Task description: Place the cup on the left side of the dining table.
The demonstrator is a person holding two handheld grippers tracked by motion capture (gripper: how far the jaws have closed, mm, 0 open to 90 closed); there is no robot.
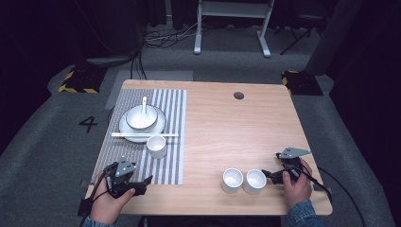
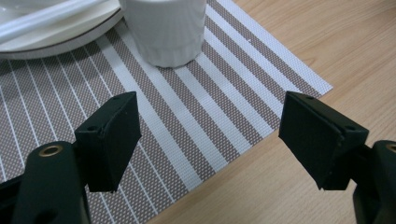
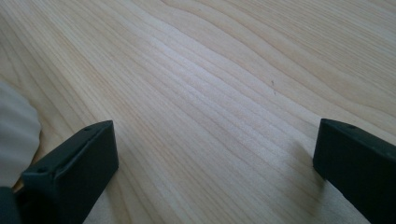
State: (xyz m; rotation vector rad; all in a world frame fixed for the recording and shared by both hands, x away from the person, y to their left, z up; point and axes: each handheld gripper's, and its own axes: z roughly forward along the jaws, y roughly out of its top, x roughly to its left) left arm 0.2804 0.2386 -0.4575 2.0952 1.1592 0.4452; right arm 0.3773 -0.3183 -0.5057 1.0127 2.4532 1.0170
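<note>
White cups stand nearest, on the wood table (image 1: 265, 113): two of them side by side close to the front edge, the left cup (image 1: 232, 180) and the right cup (image 1: 254, 181) touching or nearly so, both empty as far as the high view shows. Just to the right of that pair the right gripper (image 1: 270, 176) lies low over the bare wood, held by a hand (image 1: 297, 185) in a denim sleeve; its jaws stand wide apart with nothing between them (in the right gripper view a white ribbed edge, seemingly a cup, sits beside its left jaw, outside the gap).

At the front left the left gripper (image 2: 210, 135) hovers over the near right corner of the striped mat (image 2: 219, 112). Its jaws are open, roughly half spread, and grip nothing; only mat and table show between them.

Just beyond, a third cup (image 1: 156, 146) stands upright on the mat, straight ahead of the left gripper and apart from its jaws, its inside empty. Directly behind it, white chopsticks (image 1: 144, 135) lie across the near rim of a plate (image 1: 126, 131). On the plate sits a bowl (image 1: 140, 118), and a white spoon (image 1: 144, 105) rests in the bowl with its handle pointing away over the far rim. Whether the bowl holds anything else I cannot tell.
</note>
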